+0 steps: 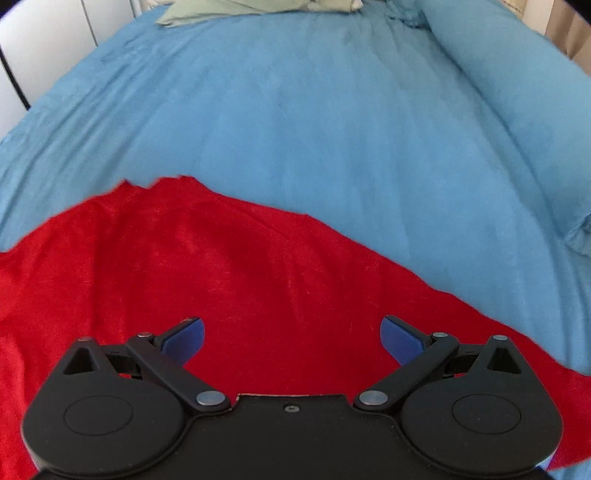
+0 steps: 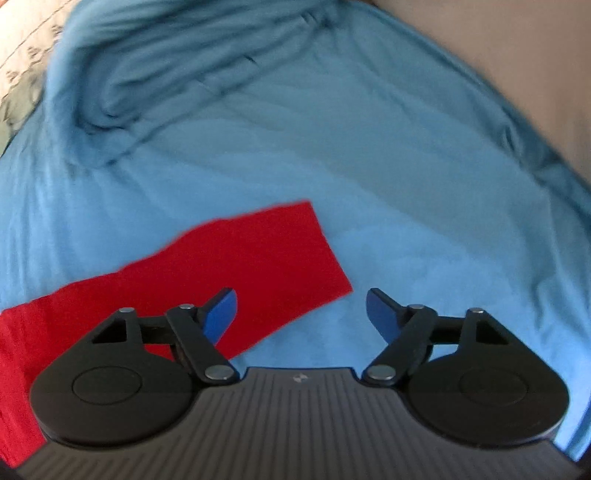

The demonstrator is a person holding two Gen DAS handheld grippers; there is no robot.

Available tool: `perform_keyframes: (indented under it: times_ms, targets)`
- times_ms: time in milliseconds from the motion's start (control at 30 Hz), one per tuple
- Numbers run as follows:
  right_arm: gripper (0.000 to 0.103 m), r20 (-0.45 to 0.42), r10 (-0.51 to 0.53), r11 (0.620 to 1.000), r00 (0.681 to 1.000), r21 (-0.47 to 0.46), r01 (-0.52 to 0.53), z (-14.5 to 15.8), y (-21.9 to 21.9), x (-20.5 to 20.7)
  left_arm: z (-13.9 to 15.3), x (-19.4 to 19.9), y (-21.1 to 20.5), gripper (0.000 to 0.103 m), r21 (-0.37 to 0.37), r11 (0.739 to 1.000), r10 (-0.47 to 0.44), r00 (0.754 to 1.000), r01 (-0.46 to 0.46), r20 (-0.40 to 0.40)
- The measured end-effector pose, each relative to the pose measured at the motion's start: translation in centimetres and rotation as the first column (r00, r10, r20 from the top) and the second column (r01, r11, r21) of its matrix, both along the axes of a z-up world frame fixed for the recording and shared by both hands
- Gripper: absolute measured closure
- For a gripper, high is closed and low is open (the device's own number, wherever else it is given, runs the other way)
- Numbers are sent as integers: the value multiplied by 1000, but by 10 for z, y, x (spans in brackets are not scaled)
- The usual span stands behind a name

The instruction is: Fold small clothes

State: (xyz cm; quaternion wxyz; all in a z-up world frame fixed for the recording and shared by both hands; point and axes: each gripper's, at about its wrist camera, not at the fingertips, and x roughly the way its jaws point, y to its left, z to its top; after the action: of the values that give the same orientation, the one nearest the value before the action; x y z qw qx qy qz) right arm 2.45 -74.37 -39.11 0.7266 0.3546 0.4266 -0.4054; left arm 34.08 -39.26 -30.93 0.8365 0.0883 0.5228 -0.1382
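A red garment lies spread on a blue bed sheet. In the left wrist view it fills the lower half, and my left gripper hangs open just above its cloth, nothing between the blue pads. In the right wrist view a long red part of the garment stretches from the lower left to a squared end near the middle. My right gripper stands open over that end's near corner, its left pad above the red cloth, its right pad over bare sheet.
A pale green folded cloth lies at the far edge of the bed. A blue pillow lies along the right side. White furniture stands past the bed's left edge. The sheet bunches into folds at the far left of the right wrist view.
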Motion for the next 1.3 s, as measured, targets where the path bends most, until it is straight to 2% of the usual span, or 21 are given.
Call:
perform_keyframes:
  times_ms: [133, 300, 400, 433, 467, 533, 567, 767, 933, 1033, 1100, 1200, 1300]
  targets:
    - [19, 9, -56, 998, 998, 26, 55, -26, -4, -4, -27, 8, -9, 0, 34, 999, -16, 1000, 15, 12]
    - [22, 44, -76, 997, 996, 6, 75, -32, -2, 1, -48, 15, -6, 0, 80, 997, -8, 999, 6, 33]
    - [34, 35, -86, 996, 996, -17, 87, -30, 0, 7, -56, 16, 0, 0, 68, 998, -4, 999, 2, 33]
    - [45, 27, -86, 996, 996, -26, 86, -29, 0, 10, -58, 18, -1, 0, 61, 998, -2, 999, 0, 32]
    - [61, 27, -80, 996, 996, -34, 80, -28, 0, 12, -59, 18, -1, 0, 58, 998, 1, 1000, -2, 31]
    - [72, 27, -71, 996, 997, -44, 73, -24, 1, 14, -59, 17, -2, 0, 57, 998, 5, 1000, -7, 29]
    - [75, 32, -69, 996, 997, -54, 70, -23, 1, 17, -59, 16, -4, 0, 59, 998, 6, 1000, -7, 29]
    - [78, 80, -34, 993, 996, -110, 42, 3, 16, 31, -60, 24, -1, 0, 42, 999, -3, 1000, 2, 11]
    - [78, 182, 38, 993, 982, -114, -18, 39, 40, 63, -43, 35, 24, 0, -35, 999, 0, 1000, -1, -17]
    - [78, 257, 121, 988, 959, -123, -91, 65, 65, 101, -24, 39, 51, 0, -73, 997, 15, 1000, -14, 4]
    - [78, 305, 199, 977, 931, -136, -164, 81, 90, 135, -10, 45, 77, 0, -123, 992, 30, 999, -27, 25]
    - [78, 373, 315, 949, 873, -150, -278, 99, 136, 185, 6, 56, 120, 0, -161, 986, 62, 997, -52, 55]
    - [78, 433, 425, 904, 795, -148, -402, 106, 195, 237, 19, 69, 170, 0, -154, 985, 97, 992, -83, 87]
